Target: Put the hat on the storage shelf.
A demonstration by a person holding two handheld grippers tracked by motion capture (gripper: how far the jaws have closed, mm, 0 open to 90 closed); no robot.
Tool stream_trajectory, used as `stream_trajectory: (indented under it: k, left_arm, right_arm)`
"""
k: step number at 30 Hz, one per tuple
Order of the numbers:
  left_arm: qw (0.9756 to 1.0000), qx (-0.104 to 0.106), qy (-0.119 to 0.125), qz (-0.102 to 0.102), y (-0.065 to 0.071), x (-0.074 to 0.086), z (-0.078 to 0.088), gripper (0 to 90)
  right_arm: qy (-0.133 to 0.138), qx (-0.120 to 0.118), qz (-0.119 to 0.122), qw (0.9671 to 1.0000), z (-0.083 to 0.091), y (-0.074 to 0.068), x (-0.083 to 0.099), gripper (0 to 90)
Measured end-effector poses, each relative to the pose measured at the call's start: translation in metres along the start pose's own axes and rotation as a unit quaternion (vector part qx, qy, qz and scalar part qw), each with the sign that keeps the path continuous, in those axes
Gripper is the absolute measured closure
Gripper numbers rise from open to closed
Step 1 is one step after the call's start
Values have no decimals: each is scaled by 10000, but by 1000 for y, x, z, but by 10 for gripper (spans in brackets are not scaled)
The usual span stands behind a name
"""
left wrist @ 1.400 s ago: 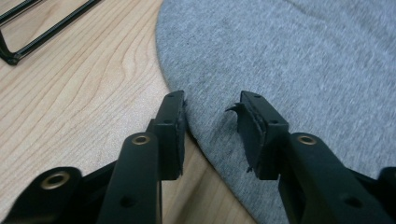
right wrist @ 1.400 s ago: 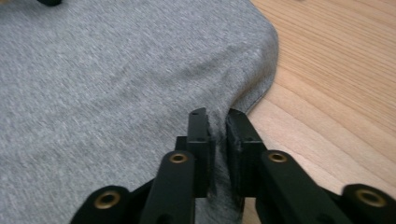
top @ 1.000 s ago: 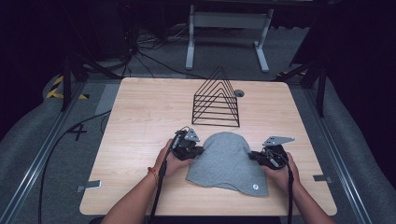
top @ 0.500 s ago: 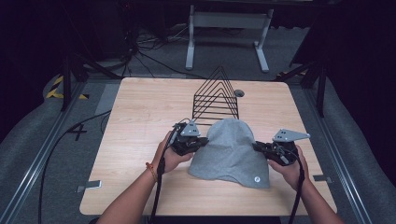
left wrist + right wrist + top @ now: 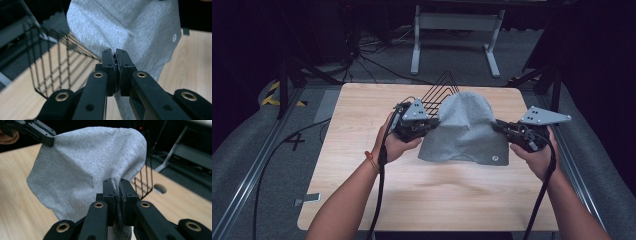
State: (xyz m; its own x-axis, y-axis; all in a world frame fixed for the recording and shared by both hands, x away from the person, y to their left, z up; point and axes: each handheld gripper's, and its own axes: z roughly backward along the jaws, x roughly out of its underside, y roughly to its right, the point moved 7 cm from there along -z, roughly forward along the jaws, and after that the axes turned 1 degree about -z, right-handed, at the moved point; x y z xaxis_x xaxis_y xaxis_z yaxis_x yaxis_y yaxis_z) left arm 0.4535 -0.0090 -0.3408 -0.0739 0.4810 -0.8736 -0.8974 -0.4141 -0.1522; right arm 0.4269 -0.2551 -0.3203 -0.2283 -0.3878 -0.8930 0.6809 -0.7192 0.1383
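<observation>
Grey beanie (image 5: 464, 127) bears a small round white logo (image 5: 494, 158), unreadable.

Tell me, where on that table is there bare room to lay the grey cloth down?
The near half of the table, between the person's forearms, is bare wood, and so is the left side beyond the left gripper. The far middle is crowded: the black wire rack stands there, behind the grey cloth also held by the right gripper.

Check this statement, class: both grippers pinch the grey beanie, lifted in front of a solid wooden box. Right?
Not quite. Both the left gripper and right gripper pinch the grey beanie, but behind it stands a black wire rack, as the left gripper view shows.
</observation>
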Motion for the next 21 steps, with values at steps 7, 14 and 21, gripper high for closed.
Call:
stream_trajectory:
  k: [7,14,21]
  left_arm:
    - [9991,-317,258,-136,-24,-40,21,864]
    - [9975,-590,359,-125,-53,-63,29,864]
    - [9955,-872,310,-208,-77,-79,25,864]
  right_arm:
    - [375,127,249,9989,11,9,-52,848]
    - [545,307,334,9975,2,22,-90,847]
    - [612,381,433,9965,-20,28,-116,847]
